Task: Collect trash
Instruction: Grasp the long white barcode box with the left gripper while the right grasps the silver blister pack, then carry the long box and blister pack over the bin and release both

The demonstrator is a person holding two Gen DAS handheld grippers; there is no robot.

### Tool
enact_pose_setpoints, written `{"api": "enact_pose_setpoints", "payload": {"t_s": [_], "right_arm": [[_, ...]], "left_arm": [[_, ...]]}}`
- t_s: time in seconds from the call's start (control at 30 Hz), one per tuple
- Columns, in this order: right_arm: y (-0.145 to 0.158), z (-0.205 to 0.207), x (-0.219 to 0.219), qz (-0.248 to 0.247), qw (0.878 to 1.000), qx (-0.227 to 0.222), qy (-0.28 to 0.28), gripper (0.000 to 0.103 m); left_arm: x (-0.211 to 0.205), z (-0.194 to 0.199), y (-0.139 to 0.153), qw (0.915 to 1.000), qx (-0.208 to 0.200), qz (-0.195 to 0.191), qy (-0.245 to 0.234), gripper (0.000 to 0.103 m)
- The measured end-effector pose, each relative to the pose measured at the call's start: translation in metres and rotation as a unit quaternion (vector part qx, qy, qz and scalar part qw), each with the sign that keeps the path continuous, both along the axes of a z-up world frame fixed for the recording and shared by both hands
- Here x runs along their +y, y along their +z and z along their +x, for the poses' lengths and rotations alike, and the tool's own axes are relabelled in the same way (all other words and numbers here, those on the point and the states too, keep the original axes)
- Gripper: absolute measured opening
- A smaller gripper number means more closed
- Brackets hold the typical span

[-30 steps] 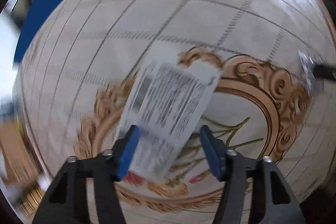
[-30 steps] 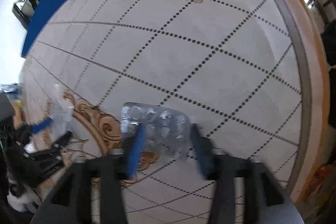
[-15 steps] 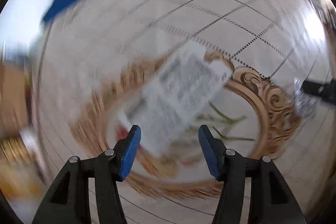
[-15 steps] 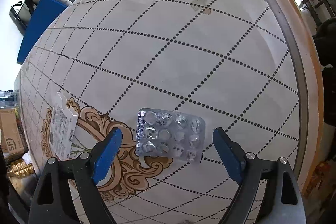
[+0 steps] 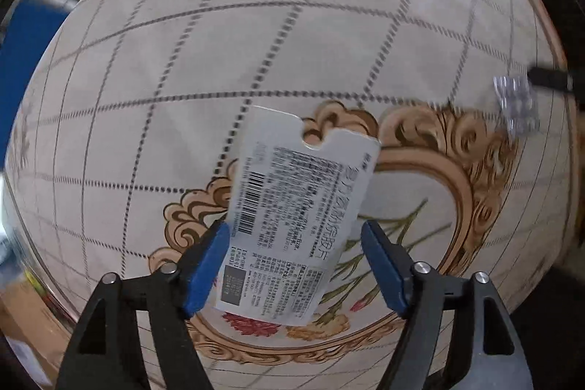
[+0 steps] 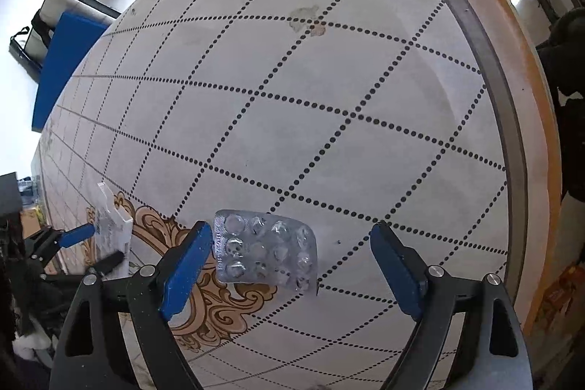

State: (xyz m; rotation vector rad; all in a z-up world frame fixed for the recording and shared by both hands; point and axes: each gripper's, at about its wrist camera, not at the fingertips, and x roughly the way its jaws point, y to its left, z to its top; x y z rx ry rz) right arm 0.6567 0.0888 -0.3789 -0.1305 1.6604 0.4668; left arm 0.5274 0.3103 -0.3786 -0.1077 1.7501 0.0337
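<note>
Left gripper (image 5: 296,265): jaws apart, straddling carton (image 5: 299,218) at lower centre, flat on table (image 5: 329,35). Right gripper (image 6: 292,265): jaws apart around blister (image 6: 265,253), lower centre. Both likely light; carton flattens easily, so pinch across long edges; blister foil slippery, so pinch side edges. Barcode and Chinese print visible, illegible.

Silver blister pack (image 6: 265,253), white printed box (image 5: 296,225), dotted-grid tablecloth (image 6: 329,97).

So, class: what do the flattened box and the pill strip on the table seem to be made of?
Flattened box: probably thin coated cardboard, matte white; it lies flat with a die-cut notch and a printed barcode.
Pill strip: likely foil-backed clear plastic, shiny silver; its blisters look crumpled and burst.
</note>
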Motion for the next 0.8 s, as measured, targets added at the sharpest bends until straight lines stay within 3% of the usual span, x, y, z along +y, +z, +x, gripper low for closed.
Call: {"api": "enact_pose_setpoints", "payload": {"t_s": [0.1,0.17,0.2,0.27,0.4,0.47,0.53,0.57,0.6,0.67,0.8], "right_arm": [[0.0,0.004,-0.002,0.001,1.0,0.003,-0.001,0.09],[-0.001,0.005,-0.001,0.001,1.0,0.005,0.0,0.09],[0.0,0.004,0.0,0.001,1.0,0.004,0.0,0.09],[0.0,0.004,0.0,0.001,1.0,0.003,0.002,0.09],[0.0,0.005,-0.004,-0.001,1.0,-0.001,0.003,0.09],[-0.002,0.003,-0.005,-0.002,1.0,0.002,0.002,0.09],[-0.003,0.001,-0.007,-0.001,1.0,0.001,0.001,0.09],[-0.003,0.0,-0.007,-0.001,1.0,0.0,0.0,0.09],[-0.004,-0.001,-0.008,0.0,1.0,0.0,-0.001,0.09],[-0.005,-0.004,-0.01,0.0,1.0,0.003,-0.004,0.09],[-0.004,-0.01,-0.009,0.005,1.0,0.006,0.0,0.09]], "left_arm": [[-0.013,0.004,-0.008,0.9995,0.011,0.001,-0.029,0.097],[-0.015,0.01,-0.016,0.999,0.02,0.026,-0.031,0.097],[-0.01,0.013,-0.022,0.9992,0.025,0.028,-0.016,0.102],[0.0,0.016,-0.02,0.9998,0.01,0.012,0.012,0.101],[0.012,0.02,-0.017,0.9979,-0.016,0.015,0.062,0.097],[0.017,0.017,-0.01,0.9962,-0.032,0.016,0.079,0.085],[0.023,0.009,-0.001,0.9921,-0.049,0.018,0.114,0.05],[0.029,0.009,0.004,0.9878,-0.059,0.01,0.144,0.038],[0.033,0.006,0.008,0.9844,-0.066,-0.005,0.163,0.018],[0.034,0.001,0.013,0.9778,-0.079,-0.002,0.194,0.009],[0.027,-0.015,0.017,0.9667,-0.083,0.034,0.24,0.008]]}}
